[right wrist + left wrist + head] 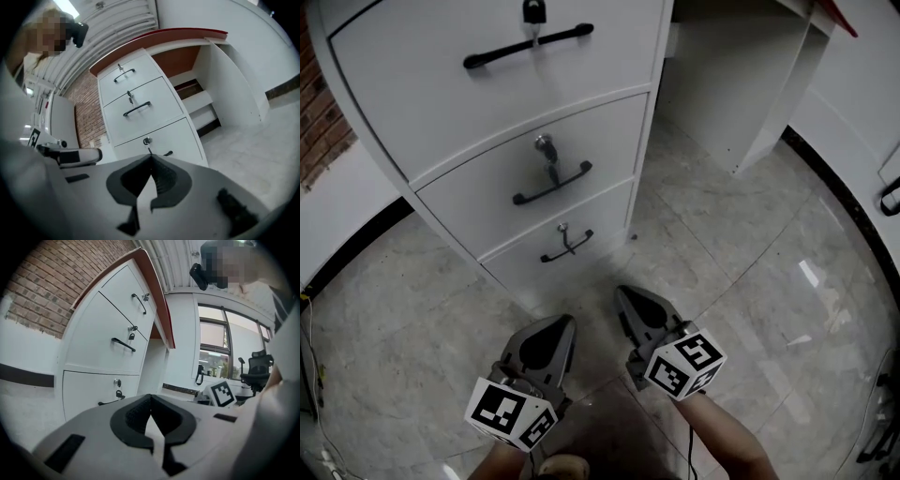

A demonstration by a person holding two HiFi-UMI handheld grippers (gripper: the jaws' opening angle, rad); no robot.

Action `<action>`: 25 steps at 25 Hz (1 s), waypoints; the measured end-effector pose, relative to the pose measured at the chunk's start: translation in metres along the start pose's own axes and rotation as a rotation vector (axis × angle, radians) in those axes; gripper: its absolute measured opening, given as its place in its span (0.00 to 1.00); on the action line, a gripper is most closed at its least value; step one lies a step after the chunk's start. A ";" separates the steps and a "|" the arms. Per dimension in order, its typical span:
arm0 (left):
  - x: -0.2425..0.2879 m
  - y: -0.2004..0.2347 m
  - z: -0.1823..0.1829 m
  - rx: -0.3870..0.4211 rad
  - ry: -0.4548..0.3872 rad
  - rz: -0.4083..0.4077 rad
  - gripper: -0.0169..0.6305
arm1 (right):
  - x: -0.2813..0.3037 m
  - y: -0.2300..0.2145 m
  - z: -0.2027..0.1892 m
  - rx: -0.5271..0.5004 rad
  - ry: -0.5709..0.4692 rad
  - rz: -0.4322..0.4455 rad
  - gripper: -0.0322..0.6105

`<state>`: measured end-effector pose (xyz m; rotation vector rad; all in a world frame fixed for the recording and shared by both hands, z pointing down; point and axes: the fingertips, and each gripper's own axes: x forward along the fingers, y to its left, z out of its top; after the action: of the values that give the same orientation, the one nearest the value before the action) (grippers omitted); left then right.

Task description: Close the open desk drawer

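A white desk pedestal [441,141] with three drawers stands ahead of me. The bottom drawer [581,267], with a black handle [566,247] and a key in its lock, sits level with the two fronts above it; no drawer visibly sticks out. It also shows in the left gripper view as the bottom drawer [89,385] and in the right gripper view as the bottom drawer [173,138]. My left gripper [565,323] [151,396] is shut and empty, a short way back from the pedestal. Beside it my right gripper [623,292] [150,155] is likewise shut on nothing, its tips pointing at the bottom drawer without touching it.
To the right of the pedestal opens the desk's knee space [722,75] with a white side panel [787,94]. A brick wall [314,103] and a black baseboard [356,248] lie on the left. Pale marble floor tiles [750,244] spread on the right. An office chair [258,369] stands farther off.
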<state>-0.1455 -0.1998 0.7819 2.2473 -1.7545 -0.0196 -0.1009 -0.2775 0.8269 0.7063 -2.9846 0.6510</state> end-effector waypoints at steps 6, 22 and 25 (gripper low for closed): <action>0.021 -0.036 0.010 -0.018 -0.030 -0.049 0.04 | -0.043 0.001 0.005 -0.076 0.022 -0.024 0.07; 0.024 -0.122 0.141 0.003 0.063 -0.110 0.04 | -0.132 0.044 0.162 -0.044 0.014 -0.174 0.07; 0.023 -0.141 0.186 0.001 0.043 -0.137 0.04 | -0.138 0.062 0.203 -0.053 0.016 -0.187 0.07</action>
<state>-0.0405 -0.2310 0.5744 2.3470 -1.5765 0.0003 0.0144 -0.2486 0.6030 0.9566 -2.8618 0.5618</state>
